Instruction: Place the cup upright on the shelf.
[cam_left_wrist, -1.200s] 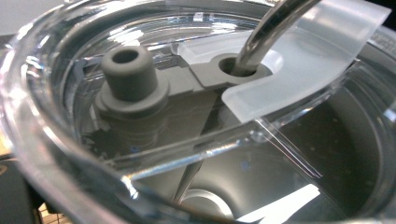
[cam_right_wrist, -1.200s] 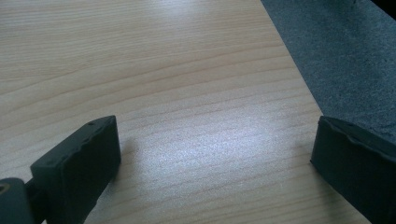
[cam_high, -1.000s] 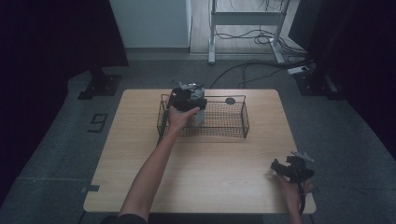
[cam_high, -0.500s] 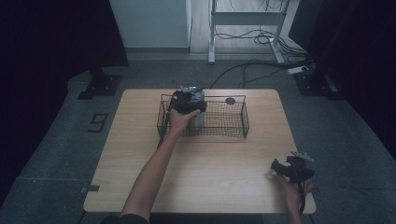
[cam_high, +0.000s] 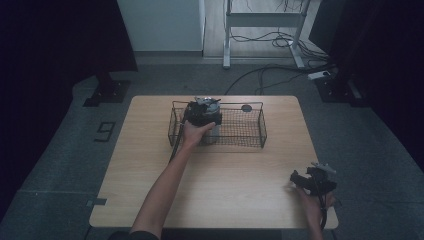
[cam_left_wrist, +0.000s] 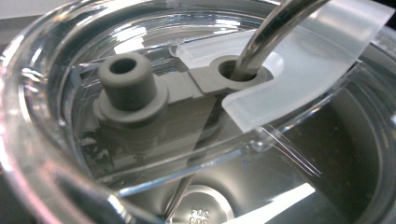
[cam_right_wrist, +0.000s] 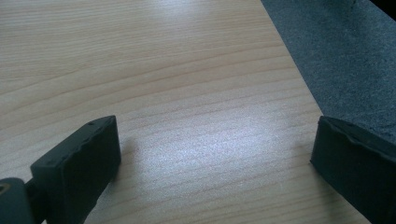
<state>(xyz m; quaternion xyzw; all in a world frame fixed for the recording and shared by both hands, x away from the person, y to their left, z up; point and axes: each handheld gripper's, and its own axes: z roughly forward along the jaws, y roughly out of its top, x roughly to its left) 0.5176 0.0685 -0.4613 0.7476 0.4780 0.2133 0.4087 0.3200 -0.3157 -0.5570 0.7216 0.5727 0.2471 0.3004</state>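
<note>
A light wooden table (cam_high: 215, 185) with a pale grain stands on grey carpeted floor (cam_high: 60, 165). A black wire basket (cam_high: 240, 131) sits directly on the table's far half, near the far edge and about midway across. A small dark round thing (cam_high: 246, 108), too small to make out, lies on the tabletop just behind the basket.

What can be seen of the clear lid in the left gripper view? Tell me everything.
The clear lid looks like glossy transparent plastic with a thick rounded rim. A grey fitting on it has a raised round spout and a second hole, where a shiny metal straw passes through at a slant. A frosted translucent flap lies beside that hole. Through the lid, the cup's metallic bottom shows.
</note>
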